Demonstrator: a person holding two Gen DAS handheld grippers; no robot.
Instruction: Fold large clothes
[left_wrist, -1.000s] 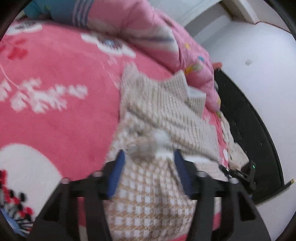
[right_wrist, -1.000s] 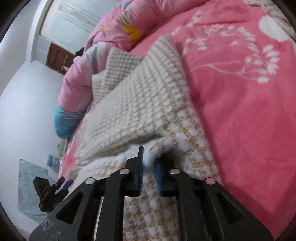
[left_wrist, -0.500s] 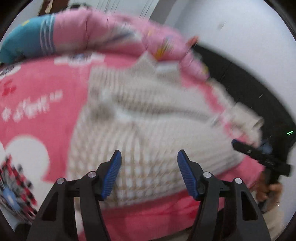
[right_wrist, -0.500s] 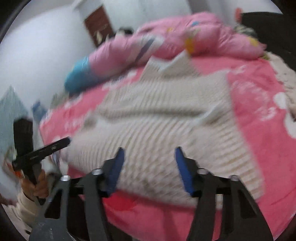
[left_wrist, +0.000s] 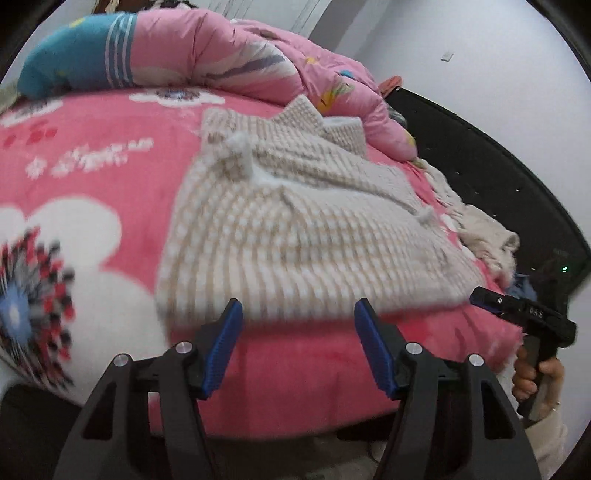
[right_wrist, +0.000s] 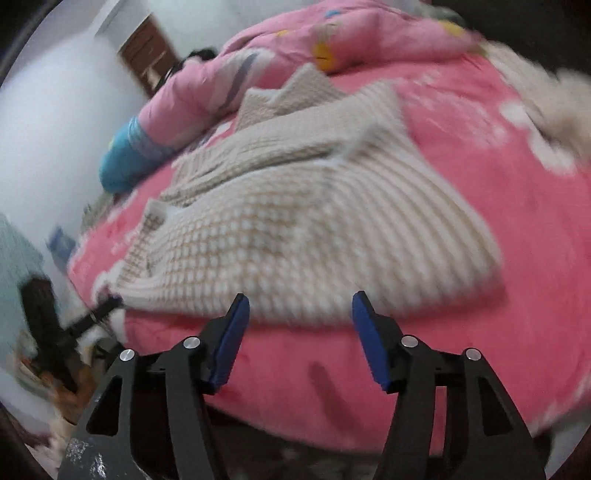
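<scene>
On pink floral bedspread (left_wrist: 110, 173) lies beige sweater (left_wrist: 295, 236), quilt (left_wrist: 221, 55) behind.

The right wrist view is smeared: the sweater (right_wrist: 295, 221) loses its knit pattern at the right, and the left gripper (right_wrist: 107, 308) at far left is a dark blur. The quilt (left_wrist: 207, 55) is cut off at the top edge.

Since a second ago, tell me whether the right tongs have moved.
Yes. The right tongs let go of the knit sweater and backed off toward the bed's near edge; the pink blanket now shows between them, jaws opening, nothing held.
</scene>
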